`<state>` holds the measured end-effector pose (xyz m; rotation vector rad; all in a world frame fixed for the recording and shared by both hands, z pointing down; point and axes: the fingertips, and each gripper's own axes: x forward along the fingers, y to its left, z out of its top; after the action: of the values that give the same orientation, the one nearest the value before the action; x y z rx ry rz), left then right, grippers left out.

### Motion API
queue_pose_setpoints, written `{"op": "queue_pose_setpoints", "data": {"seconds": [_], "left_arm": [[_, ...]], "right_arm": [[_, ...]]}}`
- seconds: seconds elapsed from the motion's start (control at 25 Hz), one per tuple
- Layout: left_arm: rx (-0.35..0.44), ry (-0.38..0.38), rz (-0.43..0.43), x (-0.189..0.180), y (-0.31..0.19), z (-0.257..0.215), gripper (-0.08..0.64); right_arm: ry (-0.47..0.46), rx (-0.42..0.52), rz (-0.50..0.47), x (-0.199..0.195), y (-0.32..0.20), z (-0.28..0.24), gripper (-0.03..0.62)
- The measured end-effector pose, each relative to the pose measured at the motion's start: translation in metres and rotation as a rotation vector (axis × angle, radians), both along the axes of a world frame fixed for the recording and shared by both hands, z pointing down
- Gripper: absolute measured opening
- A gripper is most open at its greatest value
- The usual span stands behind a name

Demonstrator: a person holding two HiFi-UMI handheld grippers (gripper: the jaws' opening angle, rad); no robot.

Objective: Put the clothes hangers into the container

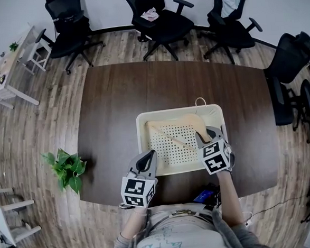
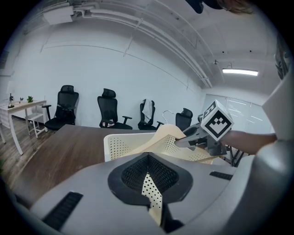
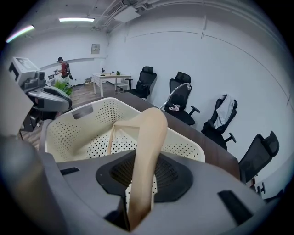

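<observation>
A cream perforated basket [image 1: 144, 119] stands on the dark table near its front edge. A wooden clothes hanger [image 1: 189, 122] leans inside it, its bar slanting to the basket's floor and its wire hook [image 1: 200, 100] over the far rim. My right gripper [image 1: 202, 136] is shut on the hanger's [image 3: 147, 137] broad arm, which runs up out of the jaws [image 3: 138, 206] above the basket [image 3: 82, 128]. My left gripper [image 1: 147, 159] sits at the basket's near left corner, with a strip of perforated wall held between its jaws [image 2: 150, 193]. From there the raised hanger [image 2: 165, 133] shows.
Black office chairs [image 1: 161, 19] ring the far side and right end of the table [image 1: 111, 97]. A potted plant [image 1: 67, 166] stands on the floor at the left, a white desk [image 1: 11, 70] further back. A distant person [image 3: 64, 69] stands by the far wall.
</observation>
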<state>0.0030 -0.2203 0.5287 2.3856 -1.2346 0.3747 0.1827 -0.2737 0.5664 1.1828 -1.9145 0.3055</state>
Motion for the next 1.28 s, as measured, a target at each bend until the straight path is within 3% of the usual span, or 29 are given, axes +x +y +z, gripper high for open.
{"op": "queue_pose_setpoints", "data": {"seconds": [1.28], "left_arm": [[0.004, -0.007, 0.013, 0.001, 0.000, 0.000, 0.011]], "right_arm": [[0.144, -0.042, 0.061, 0.028, -0.018, 0.028, 0.104]]}}
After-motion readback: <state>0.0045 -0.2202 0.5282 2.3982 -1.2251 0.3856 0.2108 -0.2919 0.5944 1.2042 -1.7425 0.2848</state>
